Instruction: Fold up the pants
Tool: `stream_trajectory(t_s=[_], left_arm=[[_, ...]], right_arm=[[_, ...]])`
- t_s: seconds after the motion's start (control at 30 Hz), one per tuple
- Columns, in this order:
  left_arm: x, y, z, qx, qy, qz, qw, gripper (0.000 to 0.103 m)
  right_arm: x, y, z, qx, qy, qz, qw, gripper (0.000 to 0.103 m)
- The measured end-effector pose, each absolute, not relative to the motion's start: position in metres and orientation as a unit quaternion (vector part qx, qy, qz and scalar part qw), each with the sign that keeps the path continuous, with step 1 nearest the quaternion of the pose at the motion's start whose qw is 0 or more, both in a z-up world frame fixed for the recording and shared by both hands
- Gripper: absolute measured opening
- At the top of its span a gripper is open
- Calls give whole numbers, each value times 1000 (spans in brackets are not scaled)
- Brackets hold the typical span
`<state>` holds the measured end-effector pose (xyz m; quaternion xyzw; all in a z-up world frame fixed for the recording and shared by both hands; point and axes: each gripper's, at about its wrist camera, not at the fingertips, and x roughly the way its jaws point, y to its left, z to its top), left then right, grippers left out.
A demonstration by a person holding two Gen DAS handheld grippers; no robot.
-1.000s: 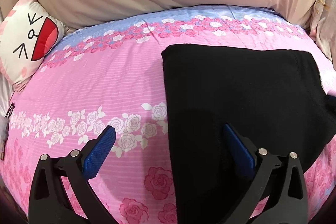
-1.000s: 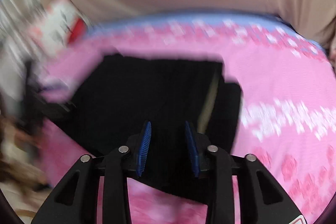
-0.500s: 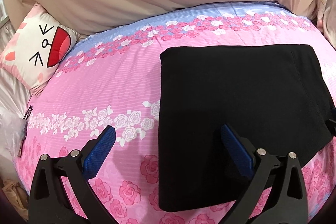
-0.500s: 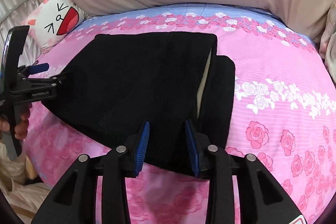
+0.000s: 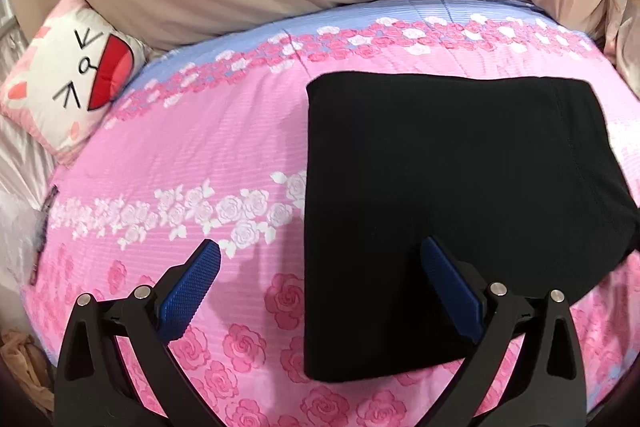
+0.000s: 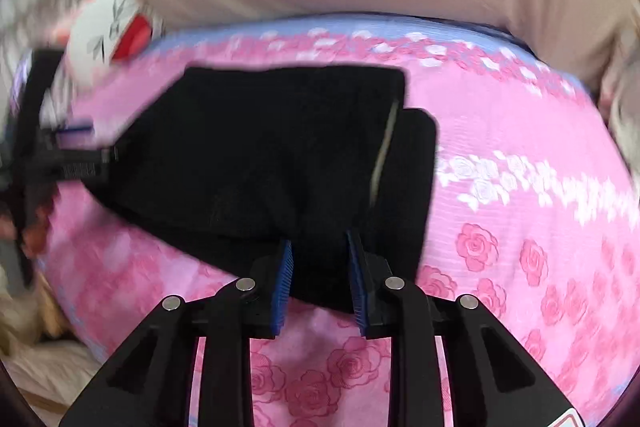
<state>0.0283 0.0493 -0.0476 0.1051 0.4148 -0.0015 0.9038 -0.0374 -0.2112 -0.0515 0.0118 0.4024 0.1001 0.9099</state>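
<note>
- Black knit pants (image 5: pixel 460 195) lie folded into a flat rectangle on the pink rose-print bed (image 5: pixel 208 147), at two o'clock.
- Left tongs (image 5: pixel 320 291) spread wide; right tongs (image 6: pixel 320 275) narrowly parted, gripping nothing.
- Little seems left, perhaps one final fold.

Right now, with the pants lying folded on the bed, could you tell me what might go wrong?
1. The right gripper hangs part-open over the pants' near edge; closing could snag it and undo the fold.
2. That folded edge sits close to the bed edge, so a nudge may slide it off.
3. The right view is blurred, so aim is uncertain.

Two low wrist views over shared black pants (image 5: pixel 460 207), facing headboardward
</note>
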Motion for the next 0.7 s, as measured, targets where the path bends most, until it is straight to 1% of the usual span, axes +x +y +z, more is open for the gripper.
stream_trajectory(t_s=[0.03, 0.07, 0.1, 0.13, 0.17, 0.23, 0.27, 0.3, 0.4, 0.47, 0.57, 0.7], left_arm=[[26, 53, -46, 97, 412, -6, 906, 98], [25, 56, -47, 95, 412, -5, 906, 98], [26, 59, -51, 93, 415, -4, 905, 98], [28, 60, -55, 91, 422, -5, 902, 98], [28, 61, -57, 88, 427, -9, 900, 98], [21, 68, -52, 68, 422, -24, 904, 98], [17, 71, -48, 57, 419, -36, 906, 98], [14, 74, -45, 48, 418, -45, 906, 98], [10, 92, -38, -25, 426, -93, 899, 98], [15, 107, -41, -95, 440, -125, 884, 98], [23, 113, -49, -129, 449, -129, 875, 98], [45, 108, -72, -165, 483, -146, 847, 98]], right_arm=[[-39, -216, -50, 19, 399, 105, 911, 24], [-37, -223, -57, 31, 411, 112, 904, 25], [-34, -226, -67, 34, 433, 112, 894, 31], [-33, -230, -79, 34, 456, 106, 883, 30], [-36, -235, -82, 43, 454, 108, 884, 30], [-48, -250, -76, 98, 436, 118, 886, 46], [-53, -263, -72, 133, 422, 116, 889, 58], [-55, -271, -69, 151, 413, 113, 891, 63], [-53, -294, -70, 210, 407, 105, 883, 63], [-46, -301, -75, 238, 413, 106, 873, 63], [-39, -295, -78, 250, 423, 113, 864, 64], [-24, -281, -87, 242, 436, 108, 860, 70]])
